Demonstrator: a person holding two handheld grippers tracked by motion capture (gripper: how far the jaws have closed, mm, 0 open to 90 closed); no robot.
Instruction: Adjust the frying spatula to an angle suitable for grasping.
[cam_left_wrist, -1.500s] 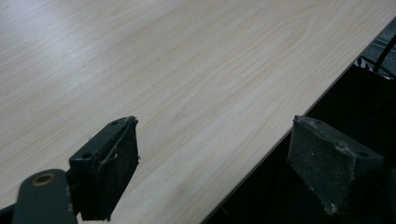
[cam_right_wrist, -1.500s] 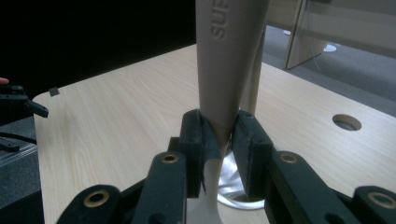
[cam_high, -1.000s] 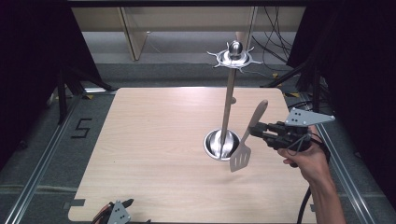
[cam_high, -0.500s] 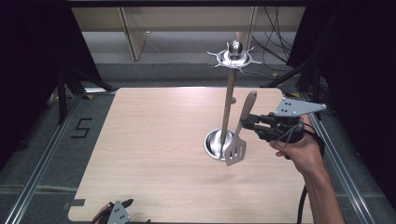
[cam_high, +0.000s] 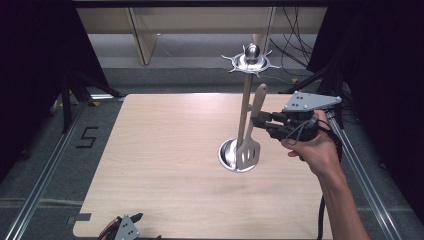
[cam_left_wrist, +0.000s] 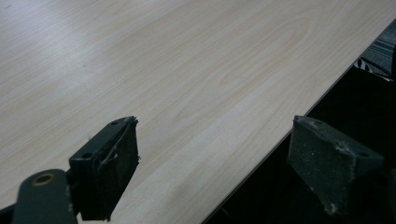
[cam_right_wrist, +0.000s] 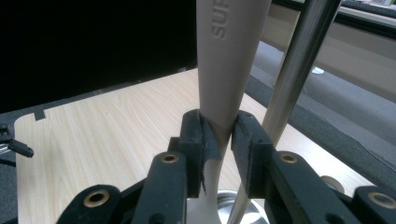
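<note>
The right tongs (cam_high: 257, 121) point level, jaws clamped shut on a handle, forearm reaching up from the desk's (cam_high: 165, 150) near edge. The left tongs (cam_high: 122, 227) rest at that edge, jaws spread.

place: lab | signs: black curtains (cam_high: 30, 75); loose cables (cam_high: 295, 47); railed floor (cam_high: 45, 165)

Spatula (cam_high: 250, 145) in right tongs (cam_high: 258, 121), now higher, more upright, nearer the stand's pole (cam_high: 246, 107)
</note>
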